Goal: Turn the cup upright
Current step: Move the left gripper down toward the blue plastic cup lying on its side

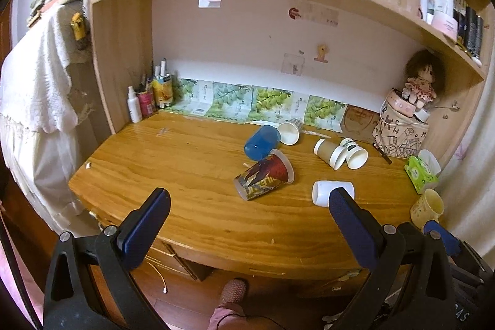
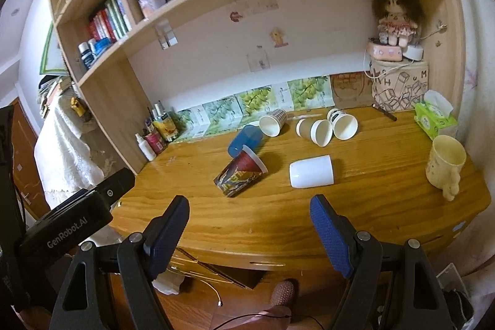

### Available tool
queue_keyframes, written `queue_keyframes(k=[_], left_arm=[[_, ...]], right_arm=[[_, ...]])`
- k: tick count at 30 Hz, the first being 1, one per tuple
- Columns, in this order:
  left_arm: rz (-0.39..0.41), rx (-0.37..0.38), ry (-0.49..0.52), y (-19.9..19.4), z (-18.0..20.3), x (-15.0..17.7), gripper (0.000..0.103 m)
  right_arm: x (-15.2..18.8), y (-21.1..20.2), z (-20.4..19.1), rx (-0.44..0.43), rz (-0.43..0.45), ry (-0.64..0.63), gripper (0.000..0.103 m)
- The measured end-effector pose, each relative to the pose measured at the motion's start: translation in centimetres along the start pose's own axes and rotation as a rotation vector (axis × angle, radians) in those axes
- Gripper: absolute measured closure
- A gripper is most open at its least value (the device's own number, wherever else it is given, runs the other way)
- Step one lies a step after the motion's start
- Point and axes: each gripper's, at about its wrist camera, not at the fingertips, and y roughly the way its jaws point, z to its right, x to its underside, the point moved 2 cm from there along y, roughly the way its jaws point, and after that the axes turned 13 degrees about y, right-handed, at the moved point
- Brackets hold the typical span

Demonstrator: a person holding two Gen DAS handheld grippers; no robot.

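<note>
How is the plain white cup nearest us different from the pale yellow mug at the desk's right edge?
The plain white cup lies on its side; the pale yellow mug stands upright. The white cup is smooth and handleless, while the yellow mug has a moulded, bumpy surface and a handle. Both rest on the wooden desk, untouched.

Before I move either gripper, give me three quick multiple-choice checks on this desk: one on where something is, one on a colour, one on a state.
1. Where is the yellow mug?
A. Near the desk's right edge, in front of the tissue box
B. On the top shelf
C. Beside the spray bottle on the left

2. What colour is the cup touching the printed cup's rim?
A. Red
B. Blue
C. Black

3. How is the white cup?
A. Upright
B. Lying on its side
C. Held in a gripper

Answers:
1 A: it stands by the tissue box, at the desk's right.
2 B: the blue cup lies against the printed cup.
3 B: it lies sideways, clear of both the right gripper and left gripper, each open.
</note>
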Motion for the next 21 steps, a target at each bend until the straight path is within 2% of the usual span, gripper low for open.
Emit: queue_keyframes(k=[6, 15, 21], left_arm=[[-0.021, 0.016, -0.021, 4.0, -0.6, -2.9, 0.001], [-0.047, 0.044, 0.005, 9.6, -1.8, -7.3, 0.001], [-0.085, 0.091, 0.017, 13.8, -2.9, -10.0, 0.001]], right_arm=[[-3.0, 4.1, 0.1, 0.010, -0.034, 0.029, 0.022], [-6.9, 9.6, -0.1, 0.005, -0.075, 0.099, 0.022], [-9.5, 13.5, -0.8, 0.017, -0.098, 0.145, 0.022]])
